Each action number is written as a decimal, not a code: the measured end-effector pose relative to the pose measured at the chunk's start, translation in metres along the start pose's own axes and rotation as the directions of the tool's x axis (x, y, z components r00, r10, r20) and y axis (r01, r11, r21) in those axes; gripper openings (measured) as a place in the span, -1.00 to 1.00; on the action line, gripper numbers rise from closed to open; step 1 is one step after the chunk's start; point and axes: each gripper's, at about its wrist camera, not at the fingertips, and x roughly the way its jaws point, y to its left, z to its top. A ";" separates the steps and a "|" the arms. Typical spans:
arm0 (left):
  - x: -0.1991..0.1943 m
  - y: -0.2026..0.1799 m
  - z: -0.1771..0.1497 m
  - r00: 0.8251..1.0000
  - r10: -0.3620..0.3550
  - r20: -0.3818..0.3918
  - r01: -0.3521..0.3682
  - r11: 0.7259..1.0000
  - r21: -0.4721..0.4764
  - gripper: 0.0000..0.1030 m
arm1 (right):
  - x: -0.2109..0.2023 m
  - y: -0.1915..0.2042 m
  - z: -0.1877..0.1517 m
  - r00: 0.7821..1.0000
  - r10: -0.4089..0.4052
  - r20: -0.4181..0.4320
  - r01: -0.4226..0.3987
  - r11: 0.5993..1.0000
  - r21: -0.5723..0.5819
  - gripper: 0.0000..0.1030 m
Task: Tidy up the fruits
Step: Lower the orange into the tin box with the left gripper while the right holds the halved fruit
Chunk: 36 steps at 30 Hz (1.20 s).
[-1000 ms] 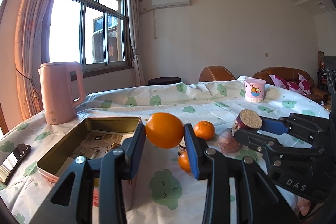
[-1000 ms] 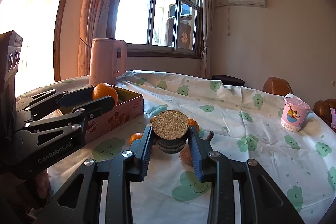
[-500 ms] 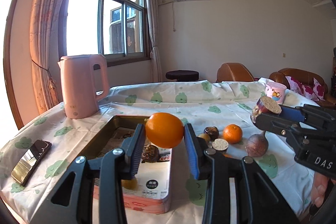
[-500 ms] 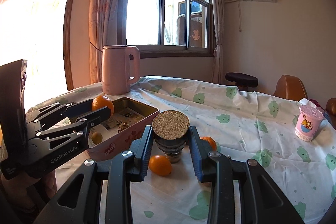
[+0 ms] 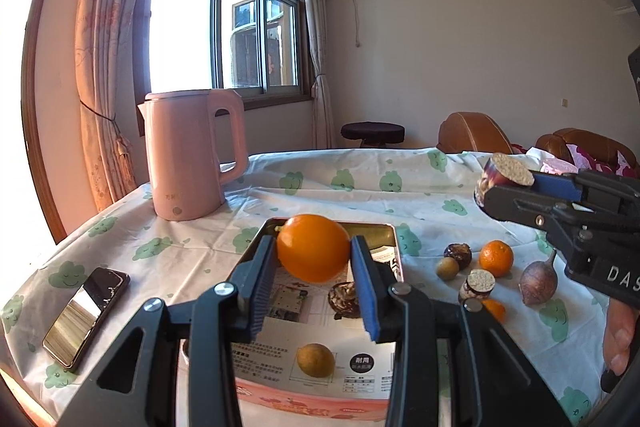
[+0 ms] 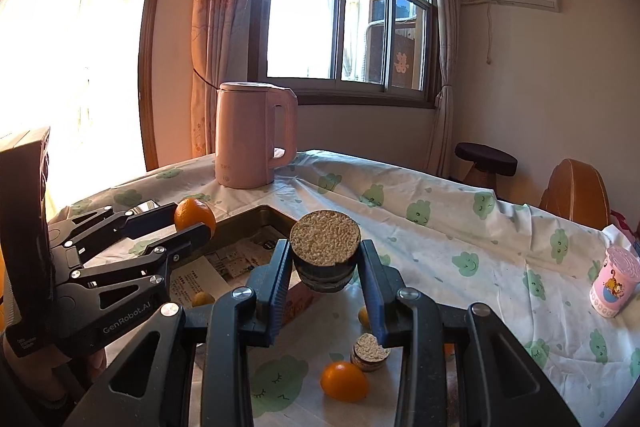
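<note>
Orange fruit sits clamped between left jaws; right jaws clamp halved passionfruit.

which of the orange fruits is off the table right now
The big orange clamped in the left hand-held gripper, held above the tin. The small mandarin lies on the tablecloth to the tin's right.

Both wrist cameras look windowward from close above the shared tin and kettle.
</note>
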 end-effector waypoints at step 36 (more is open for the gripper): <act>0.062 0.046 -0.005 0.981 -0.002 -0.195 -0.013 0.997 -0.074 -0.24 | 0.090 0.056 -0.019 0.966 0.098 -0.241 -0.104 0.994 -0.016 -0.30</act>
